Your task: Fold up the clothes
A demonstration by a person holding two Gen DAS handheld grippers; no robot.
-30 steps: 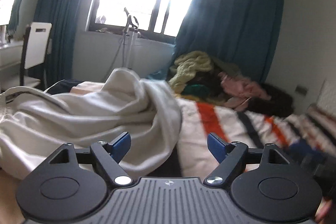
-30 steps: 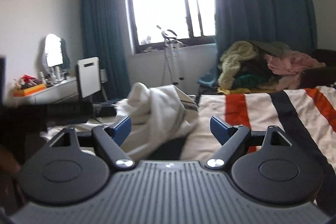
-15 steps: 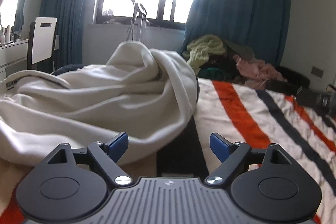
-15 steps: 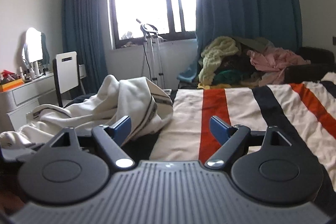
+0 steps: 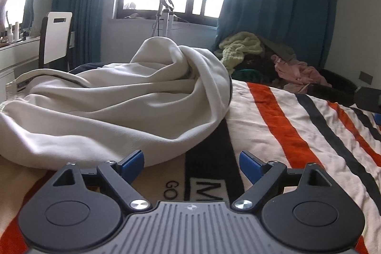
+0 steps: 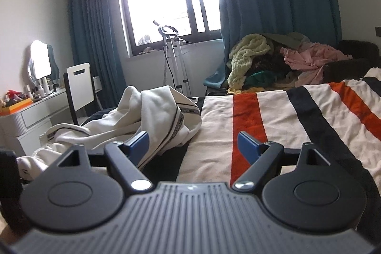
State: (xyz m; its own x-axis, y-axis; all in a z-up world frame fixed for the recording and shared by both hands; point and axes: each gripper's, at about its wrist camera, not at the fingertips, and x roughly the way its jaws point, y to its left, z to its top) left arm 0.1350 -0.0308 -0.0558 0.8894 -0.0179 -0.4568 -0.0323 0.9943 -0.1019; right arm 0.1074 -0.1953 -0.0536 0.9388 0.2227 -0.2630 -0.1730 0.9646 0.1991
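A crumpled cream-white garment (image 5: 114, 106) with dark striped trim lies in a heap on the striped bedspread (image 5: 273, 125). In the right wrist view it lies left of centre (image 6: 152, 118). My left gripper (image 5: 191, 162) is open and empty, low over the bed, with its left blue fingertip (image 5: 133, 162) at the garment's near edge. My right gripper (image 6: 193, 143) is open and empty above the bedspread (image 6: 262, 116), its left fingertip (image 6: 139, 143) in front of the garment's edge.
A pile of other clothes (image 6: 281, 61), yellow-green, pink and dark, sits at the far end of the bed under blue curtains. A white chair (image 6: 79, 87) and a dresser (image 6: 28, 113) stand at the left. A clothes steamer stand (image 6: 173, 56) is by the window.
Both grippers have come lower and closer to the bed, and the views have turned so the cream garment sits nearer in front of the left gripper. Both stay open.
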